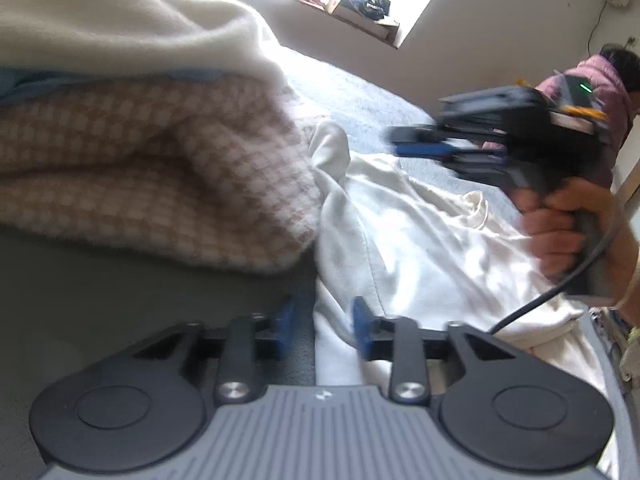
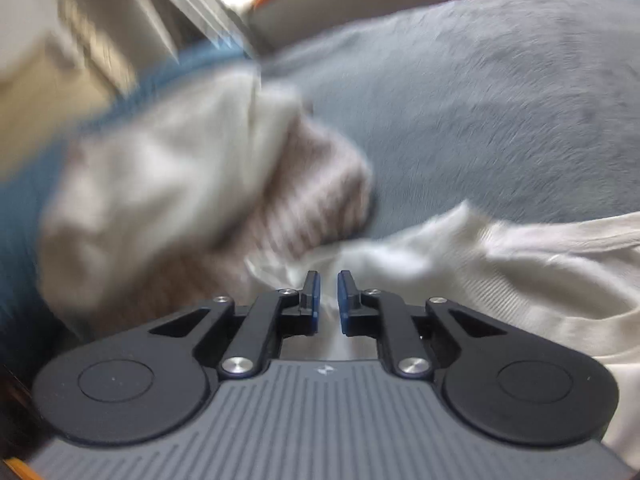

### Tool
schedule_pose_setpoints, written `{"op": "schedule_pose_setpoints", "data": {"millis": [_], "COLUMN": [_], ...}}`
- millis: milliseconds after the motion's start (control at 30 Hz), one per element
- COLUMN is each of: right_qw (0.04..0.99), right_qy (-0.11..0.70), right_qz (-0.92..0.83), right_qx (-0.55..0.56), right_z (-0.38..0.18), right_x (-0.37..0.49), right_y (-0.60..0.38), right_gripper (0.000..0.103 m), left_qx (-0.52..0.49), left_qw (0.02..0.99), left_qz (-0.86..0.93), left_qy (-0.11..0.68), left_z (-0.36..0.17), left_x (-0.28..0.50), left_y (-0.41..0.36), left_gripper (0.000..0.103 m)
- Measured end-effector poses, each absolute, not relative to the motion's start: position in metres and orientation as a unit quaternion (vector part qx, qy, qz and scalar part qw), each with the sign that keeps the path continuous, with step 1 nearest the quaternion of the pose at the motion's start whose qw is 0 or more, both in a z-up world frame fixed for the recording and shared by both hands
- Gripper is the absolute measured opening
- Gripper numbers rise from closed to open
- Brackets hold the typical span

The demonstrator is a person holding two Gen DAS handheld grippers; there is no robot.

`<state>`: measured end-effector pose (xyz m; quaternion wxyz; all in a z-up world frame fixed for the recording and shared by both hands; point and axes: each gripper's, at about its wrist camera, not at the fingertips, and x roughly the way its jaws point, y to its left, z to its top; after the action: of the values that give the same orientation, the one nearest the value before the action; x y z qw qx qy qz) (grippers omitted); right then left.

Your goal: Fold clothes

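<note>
A crumpled white garment (image 1: 420,240) is spread over the grey-blue bed cover (image 1: 360,92), filling the lower right of the left wrist view. At the upper left, a checked pink-and-white cloth (image 1: 160,168) is stacked under a cream blanket (image 1: 120,20). The left gripper (image 1: 323,326) is held partly open above the garment's edge, gripping nothing. The right gripper (image 2: 328,300) is narrowed to a slim gap, with nothing clamped.

The right claw (image 2: 328,298), blue pads slightly apart, hovers over a white garment (image 2: 520,280) on a grey blanket (image 2: 480,100); blurred folded clothes (image 2: 192,184) lie left.
</note>
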<state>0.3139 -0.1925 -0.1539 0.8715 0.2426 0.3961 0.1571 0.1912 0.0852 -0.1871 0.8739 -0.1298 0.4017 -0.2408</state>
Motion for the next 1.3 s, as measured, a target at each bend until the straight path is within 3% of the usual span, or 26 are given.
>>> {"op": "schedule_pose_setpoints", "data": {"millis": [33, 333, 500, 600, 733, 767, 800, 1033, 1167, 1300], "right_qw": [0.869, 0.880, 0.877, 0.857, 0.855, 0.854, 0.852, 0.883, 0.867, 0.828], "right_qy": [0.398, 0.428, 0.424, 0.427, 0.429, 0.423, 0.416, 0.370, 0.424, 0.395], "right_qz": [0.154, 0.091, 0.014, -0.007, -0.073, -0.091, -0.109, -0.041, -0.076, -0.129], "right_qx": [0.249, 0.183, 0.226, 0.289, 0.282, 0.289, 0.298, 0.285, 0.251, 0.377], "right_z": [-0.142, -0.037, -0.086, -0.133, -0.173, -0.173, -0.173, -0.148, -0.169, -0.176], "right_x": [0.305, 0.140, 0.099, 0.102, 0.106, 0.101, 0.096, 0.081, 0.099, 0.060], "right_y": [-0.204, -0.319, -0.381, -0.405, -0.434, -0.445, -0.457, -0.452, -0.439, -0.477], "right_gripper": [0.012, 0.043, 0.042, 0.036, 0.029, 0.019, 0.018, 0.021, 0.019, 0.022], "left_qx": [-0.128, -0.080, -0.004, 0.040, 0.047, 0.048, 0.050, 0.041, 0.020, -0.004], "left_qw": [0.879, 0.906, 0.886, 0.879, 0.885, 0.886, 0.886, 0.889, 0.896, 0.904], "left_qz": [-0.234, -0.221, -0.268, -0.280, -0.254, -0.254, -0.255, -0.258, -0.221, -0.183], "left_qy": [0.394, 0.352, 0.378, 0.384, 0.387, 0.385, 0.384, 0.376, 0.385, 0.387], "left_z": [-0.183, -0.132, -0.127, -0.142, -0.168, -0.167, -0.165, -0.151, -0.150, -0.133], "left_x": [0.187, 0.164, 0.171, 0.171, 0.168, 0.165, 0.163, 0.156, 0.150, 0.144], "left_y": [0.088, 0.089, 0.028, -0.005, -0.017, -0.017, -0.017, -0.008, 0.008, 0.039], "left_gripper": [0.053, 0.058, 0.058, 0.058, 0.057, 0.058, 0.058, 0.062, 0.062, 0.062]}}
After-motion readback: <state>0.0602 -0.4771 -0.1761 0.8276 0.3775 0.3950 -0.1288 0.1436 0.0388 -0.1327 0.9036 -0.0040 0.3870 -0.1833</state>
